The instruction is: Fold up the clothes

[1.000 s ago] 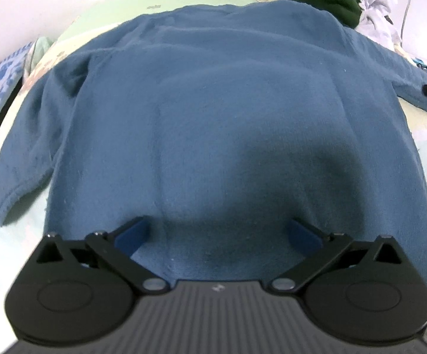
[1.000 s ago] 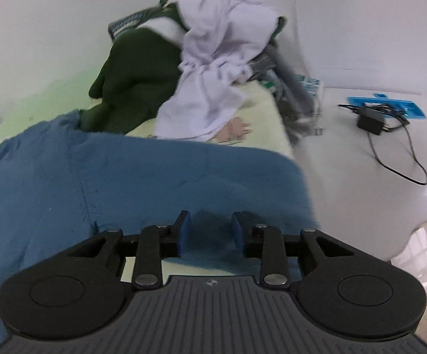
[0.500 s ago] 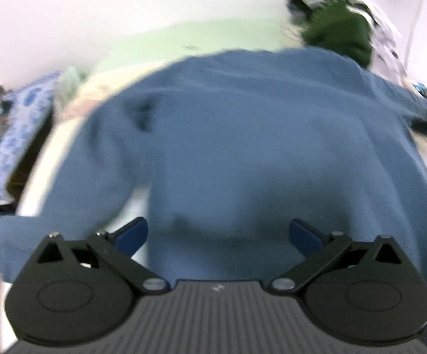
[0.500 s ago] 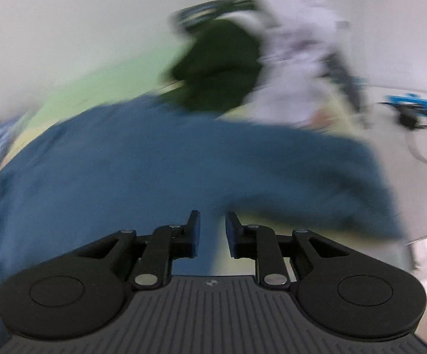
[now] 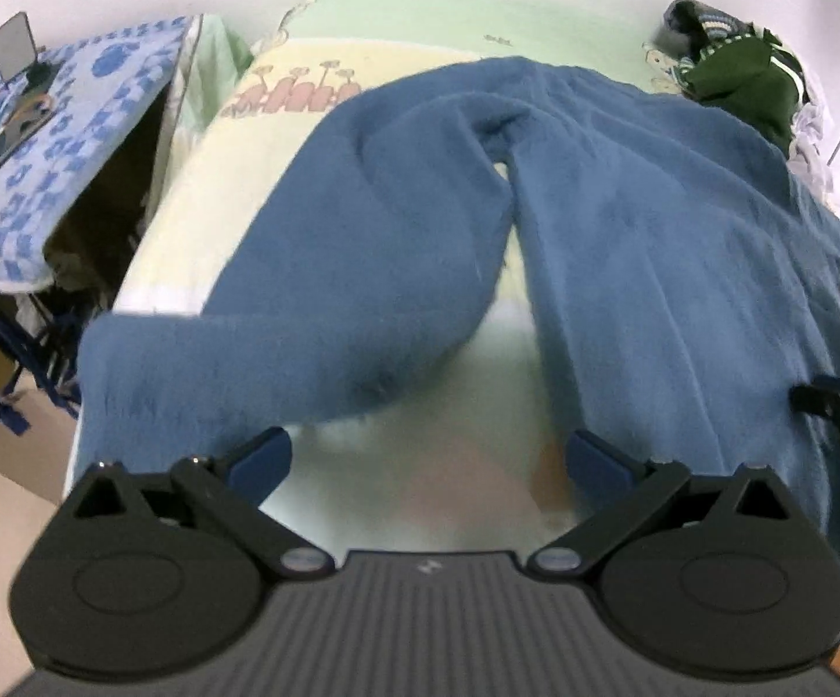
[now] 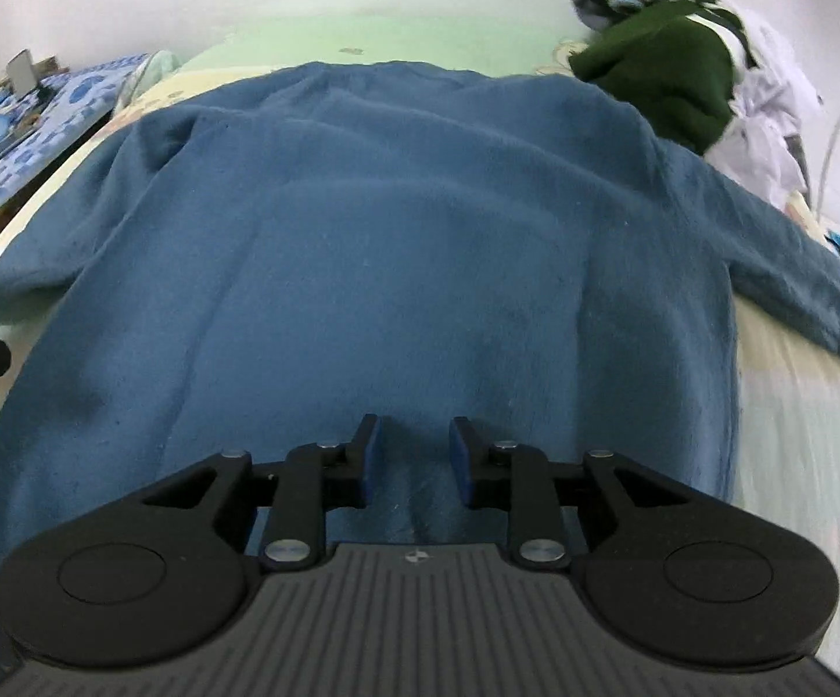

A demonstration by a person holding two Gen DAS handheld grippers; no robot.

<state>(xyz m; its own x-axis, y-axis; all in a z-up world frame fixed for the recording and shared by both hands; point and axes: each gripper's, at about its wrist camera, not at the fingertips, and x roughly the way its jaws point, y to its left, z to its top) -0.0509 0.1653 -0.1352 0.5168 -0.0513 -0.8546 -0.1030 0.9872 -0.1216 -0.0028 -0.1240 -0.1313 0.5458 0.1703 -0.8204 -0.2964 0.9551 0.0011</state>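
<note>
A blue fleece sweater (image 6: 397, 267) lies spread flat on the bed, sleeves out to both sides. In the left wrist view its left sleeve (image 5: 327, 290) runs toward the bed's left edge, with the body (image 5: 681, 244) to the right. My left gripper (image 5: 429, 459) is wide open and empty, over bare sheet between sleeve and body, near the cuff. My right gripper (image 6: 414, 459) is partly open and empty, just above the sweater's lower hem at its middle. The right gripper's tip (image 5: 838, 406) shows at the left view's right edge.
A pile of clothes, dark green (image 6: 670, 64) and white (image 6: 768, 116), sits at the bed's far right corner. A blue patterned cloth on a side table (image 5: 42, 162) stands left of the bed. The bed sheet (image 5: 420, 29) is pale green and yellow. A wall runs behind.
My left gripper has swung left from over the sweater's body to the left sleeve. My right gripper has swung left from the right sleeve to the sweater's middle hem and opened slightly.
</note>
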